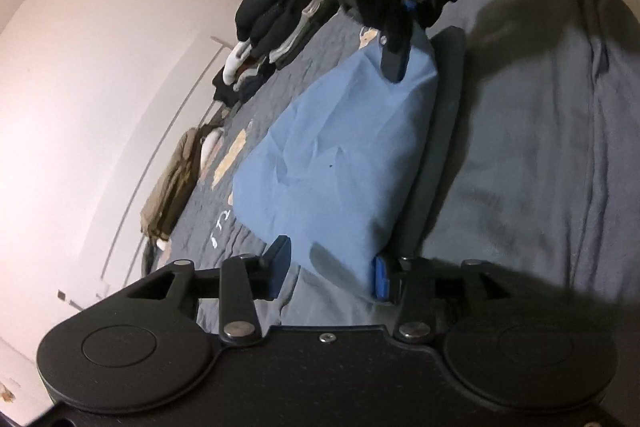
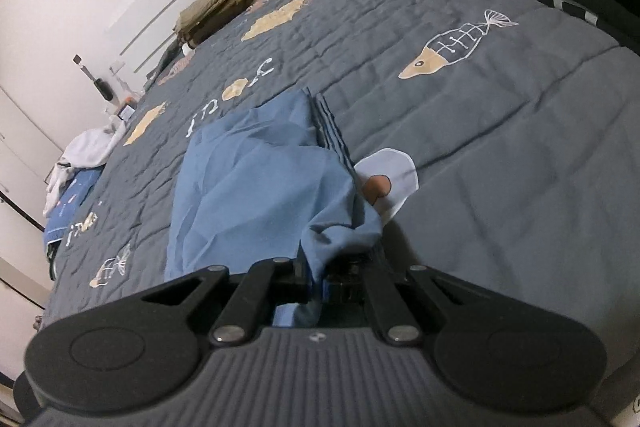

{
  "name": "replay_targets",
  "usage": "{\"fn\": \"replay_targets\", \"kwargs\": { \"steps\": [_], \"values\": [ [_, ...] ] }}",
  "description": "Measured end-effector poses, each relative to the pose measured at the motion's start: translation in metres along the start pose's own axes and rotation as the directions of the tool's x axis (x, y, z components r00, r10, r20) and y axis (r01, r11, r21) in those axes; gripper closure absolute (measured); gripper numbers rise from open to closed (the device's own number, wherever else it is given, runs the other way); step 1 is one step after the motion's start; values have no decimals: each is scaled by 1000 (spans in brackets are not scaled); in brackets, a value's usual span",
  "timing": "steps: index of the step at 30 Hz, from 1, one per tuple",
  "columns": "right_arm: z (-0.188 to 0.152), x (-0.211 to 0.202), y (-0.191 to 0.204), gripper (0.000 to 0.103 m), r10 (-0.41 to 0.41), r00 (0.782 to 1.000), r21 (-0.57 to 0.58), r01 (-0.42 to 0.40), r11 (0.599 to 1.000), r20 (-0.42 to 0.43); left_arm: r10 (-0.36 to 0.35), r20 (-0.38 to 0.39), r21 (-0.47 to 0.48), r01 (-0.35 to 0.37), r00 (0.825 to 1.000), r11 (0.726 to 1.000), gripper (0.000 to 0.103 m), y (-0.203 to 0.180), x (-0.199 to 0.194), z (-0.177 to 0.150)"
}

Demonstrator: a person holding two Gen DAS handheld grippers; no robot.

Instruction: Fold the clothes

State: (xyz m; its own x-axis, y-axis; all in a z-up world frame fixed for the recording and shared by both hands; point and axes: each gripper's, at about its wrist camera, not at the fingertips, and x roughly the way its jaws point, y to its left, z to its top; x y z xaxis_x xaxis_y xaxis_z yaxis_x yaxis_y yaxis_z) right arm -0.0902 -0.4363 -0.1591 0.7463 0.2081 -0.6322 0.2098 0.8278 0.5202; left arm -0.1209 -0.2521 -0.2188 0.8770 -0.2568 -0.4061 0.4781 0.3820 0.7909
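Right jaws (image 2: 316, 277) pinch the blue garment (image 2: 256, 187); left jaws (image 1: 330, 273) gape around its edge.

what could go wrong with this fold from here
1. The right gripper is shut on one corner of the blue garment, which bunches there; set down so, it may crease.
2. The left gripper has its jaws apart around the near edge, not pinching it, so that side could slip and skew the fold.
3. The grey board under the cloth may shift.
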Motion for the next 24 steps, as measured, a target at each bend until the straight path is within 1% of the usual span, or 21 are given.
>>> {"fn": "replay_targets", "kwargs": {
  "steps": [1,2,3,5,7,11,13,16,19,22,24],
  "values": [
    [-1,2,1,99,-1,1000,-8,1,1000,-1,-15,4,-1,15,1000,1000,68,-1,1,-1],
    [-1,4,2,99,-5,1000,-21,5,1000,2,-30,7,-1,30,1000,1000,88,-1,1,-2],
    [-1,5,3,99,-6,1000,-37,7,999,10,-44,4,4,44,999,999,91,-1,3,-2],
    [0,5,4,99,-8,1000,-51,8,999,3,-36,5,34,36,999,999,95,-4,1,-4],
    [-2,7,2,99,-2,1000,-42,2,999,-17,-53,-4,31,53,999,998,97,-1,-1,-6],
    [-5,10,4,98,10,999,-63,-13,998,-45,-81,-13,15,81,997,997,98,11,-12,-7],
    [-7,7,10,98,30,997,-78,-36,996,-71,-103,-33,-4,103,994,995,99,19,-20,-12],
    [-13,2,22,98,65,991,-109,-77,991,-117,-122,-63,9,123,991,992,99,30,-35,-21],
    [-23,-6,35,98,111,978,-122,-134,983,-177,-160,-91,-26,158,983,987,99,43,-56,-28],
    [-33,-11,47,97,150,958,-152,-191,970,-245,-197,-121,-50,192,973,980,99,54,-78,-37],
    [-41,-10,54,97,147,944,-191,-209,959,-295,-221,-149,-76,212,964,974,98,54,-84,-42]
  ]
}}
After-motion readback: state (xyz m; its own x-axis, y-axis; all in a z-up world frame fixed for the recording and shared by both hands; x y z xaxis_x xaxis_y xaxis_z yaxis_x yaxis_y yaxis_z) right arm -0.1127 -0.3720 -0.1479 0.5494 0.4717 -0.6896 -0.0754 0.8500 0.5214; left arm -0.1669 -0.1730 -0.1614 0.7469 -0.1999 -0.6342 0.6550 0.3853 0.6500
